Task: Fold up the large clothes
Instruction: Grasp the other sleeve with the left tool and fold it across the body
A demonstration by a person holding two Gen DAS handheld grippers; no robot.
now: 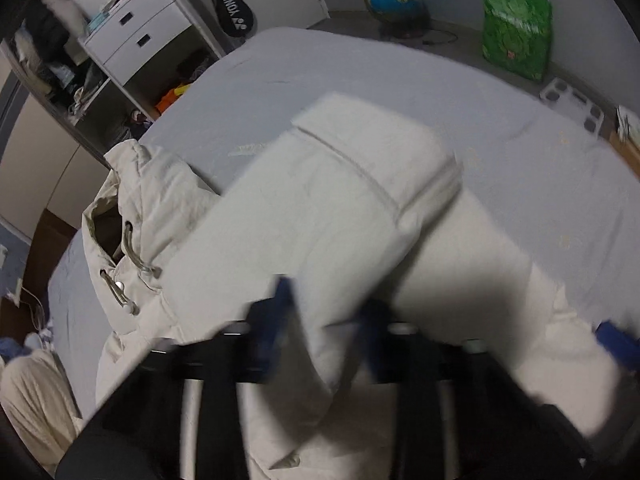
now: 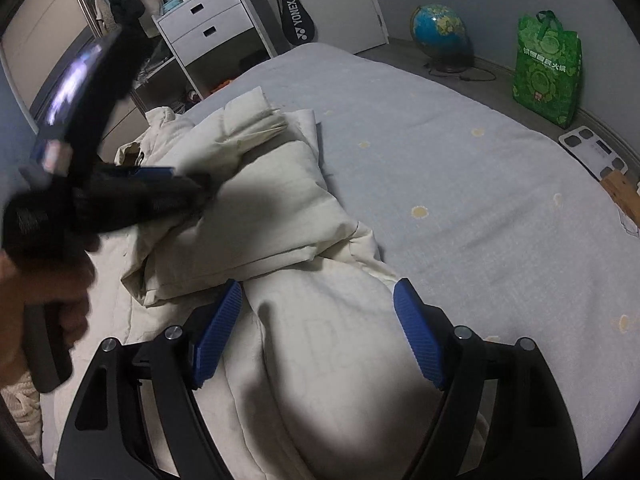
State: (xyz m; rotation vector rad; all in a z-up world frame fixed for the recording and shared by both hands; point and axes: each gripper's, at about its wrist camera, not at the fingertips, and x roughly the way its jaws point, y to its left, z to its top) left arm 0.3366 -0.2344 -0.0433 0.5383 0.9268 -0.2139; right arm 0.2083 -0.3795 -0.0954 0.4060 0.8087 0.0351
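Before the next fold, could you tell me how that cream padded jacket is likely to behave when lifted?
The cream padded jacket looks puffy and quilted, so probably light for its bulk. It drapes and bunches on the bed, so likely floppy, sagging outside the left gripper. Folded layers may spring open.

Both wrist views close above the bed (image 1: 400, 92) — shared jacket (image 2: 272, 176).

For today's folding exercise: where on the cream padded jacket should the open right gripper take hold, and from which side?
Judging by its pose, grip the rounded near bulge of the cream padded jacket, which already lies between the open right gripper's blue pads. Come straight forward from the near edge of the grey bed sheet; the puffy fold stands proud enough to pinch.
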